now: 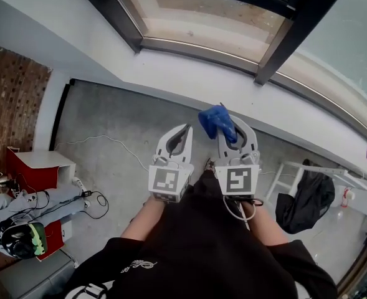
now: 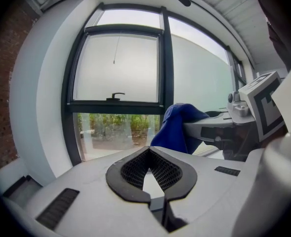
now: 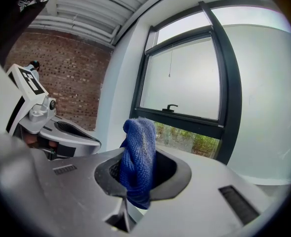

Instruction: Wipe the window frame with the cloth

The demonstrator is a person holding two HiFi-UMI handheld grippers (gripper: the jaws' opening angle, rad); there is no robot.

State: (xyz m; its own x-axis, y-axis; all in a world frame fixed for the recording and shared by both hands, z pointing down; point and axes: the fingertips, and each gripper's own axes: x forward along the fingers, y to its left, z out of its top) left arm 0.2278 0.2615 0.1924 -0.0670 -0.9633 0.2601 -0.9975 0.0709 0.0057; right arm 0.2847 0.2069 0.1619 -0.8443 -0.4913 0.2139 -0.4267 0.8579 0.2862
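Far left: brick wall (image 1: 12, 98). On the grey floor (image 1: 118, 136) below it stand a red-and-white box (image 1: 37, 167), headphones (image 1: 21, 240) and loose cables (image 1: 93, 201).

Left gripper (image 1: 182, 136): held out low over the floor, near the person's body, marker cube toward the torso. Its own view shows the fingers pressed together at the tips, with only an oval gap behind them and nothing held. It points toward the window.

Right gripper (image 3: 143, 154): just beside the left one, level with it. Fingers pinching the blue cloth (image 3: 138, 137), which is bunched and stands up out of the fingers, with a short tail hanging below them. In the head view the cloth sits at the far end of this gripper, over the floor near the white sill (image 1: 189, 80) and apart from it.

Window frame (image 1: 283, 36): dark metal, far side of the scene above the sill, with an upright bar between panes. There is a small handle (image 2: 117, 96) on the lower rail of the upper left pane. Greenery shows through the lower glass. Cloth and frame are well apart, no contact.

Right: a black bag (image 1: 305, 201) is slumped against a white rack (image 1: 283, 179) on the floor.
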